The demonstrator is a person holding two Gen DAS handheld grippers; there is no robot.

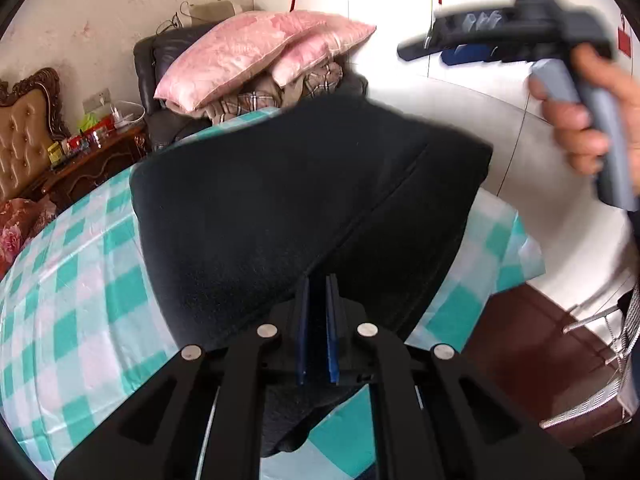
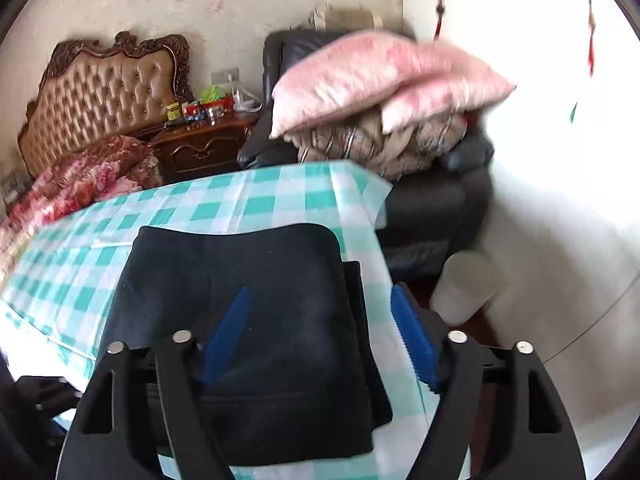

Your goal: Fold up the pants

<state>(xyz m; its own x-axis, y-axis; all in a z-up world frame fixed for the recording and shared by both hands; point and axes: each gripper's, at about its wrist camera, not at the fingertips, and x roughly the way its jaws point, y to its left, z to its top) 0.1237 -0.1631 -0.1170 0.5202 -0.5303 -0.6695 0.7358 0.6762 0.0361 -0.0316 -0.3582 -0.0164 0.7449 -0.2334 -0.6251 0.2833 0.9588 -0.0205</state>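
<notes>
A bedroom: a counter (image 2: 280,196) under a teal-and-white checked cloth, with a tufted headboard (image 2: 104,96) and a dark armchair piled with pink pillows (image 2: 372,80) at the far side. No writing is legible. The folded black pants (image 2: 248,320) lie at the counter's near right corner, close to its edges. The left tool (image 1: 319,280) is pressed together, fabric just beyond it. The right tool (image 2: 320,300) is spread above the pants, pinching nothing.

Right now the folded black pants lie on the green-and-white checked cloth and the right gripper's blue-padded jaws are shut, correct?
Not quite. In the right wrist view the right gripper stands open, jaws wide apart. The folded black pants do lie on the green-and-white checked cloth.
</notes>
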